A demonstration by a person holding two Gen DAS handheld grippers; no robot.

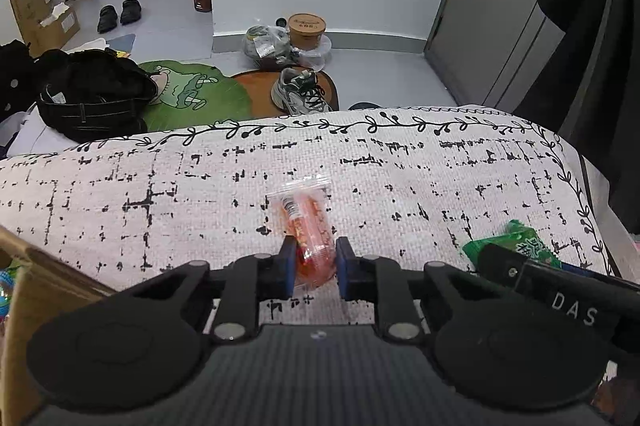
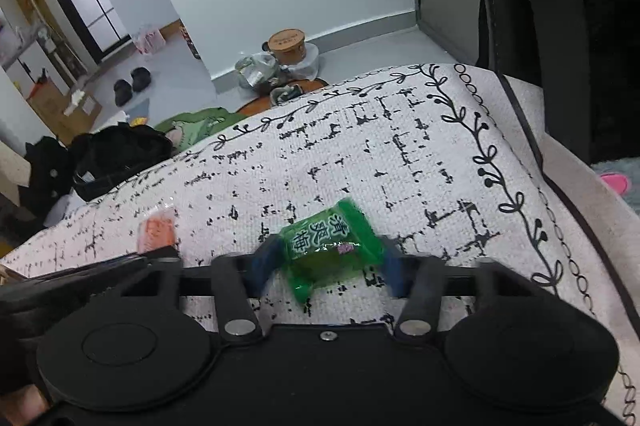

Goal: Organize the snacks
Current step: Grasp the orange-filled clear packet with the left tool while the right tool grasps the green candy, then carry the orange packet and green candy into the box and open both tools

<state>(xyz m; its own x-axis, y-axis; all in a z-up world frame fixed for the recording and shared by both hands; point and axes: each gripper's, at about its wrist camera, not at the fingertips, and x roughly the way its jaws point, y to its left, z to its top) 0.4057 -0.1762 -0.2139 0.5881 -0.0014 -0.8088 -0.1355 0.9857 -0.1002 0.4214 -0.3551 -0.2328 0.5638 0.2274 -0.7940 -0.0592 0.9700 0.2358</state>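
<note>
Orange-red plastic is what I've got pinched in my left gripper (image 1: 316, 268) right now: the orange snack packet (image 1: 306, 222), clamped at its near end between the blue pads, the rest sticking out toward 12 o'clock over the white patterned cushion (image 1: 160, 193). Grip looks solid to me.

Over on the right, the right gripper (image 2: 326, 272) has its fingers either side of the green candy packet (image 2: 330, 246), which lies on the same cushion. The fingers are smeared with blur in the right wrist view and I honestly can't tell if the pads are biting yet or just bracketing it.

So I'd call this the pick-up step, both hands at once. There's a cardboard box (image 1: 36, 290) edge at about 8 o'clock in the left view with some colourful stuff inside, so that's probably where these go. Next move: make sure the right side really has the green one, then lift both clear without dragging the cloth, and carry them to the box.

Count: two snack packets on the cushion, one orange, one green. Two grippers. One box in view.
</note>
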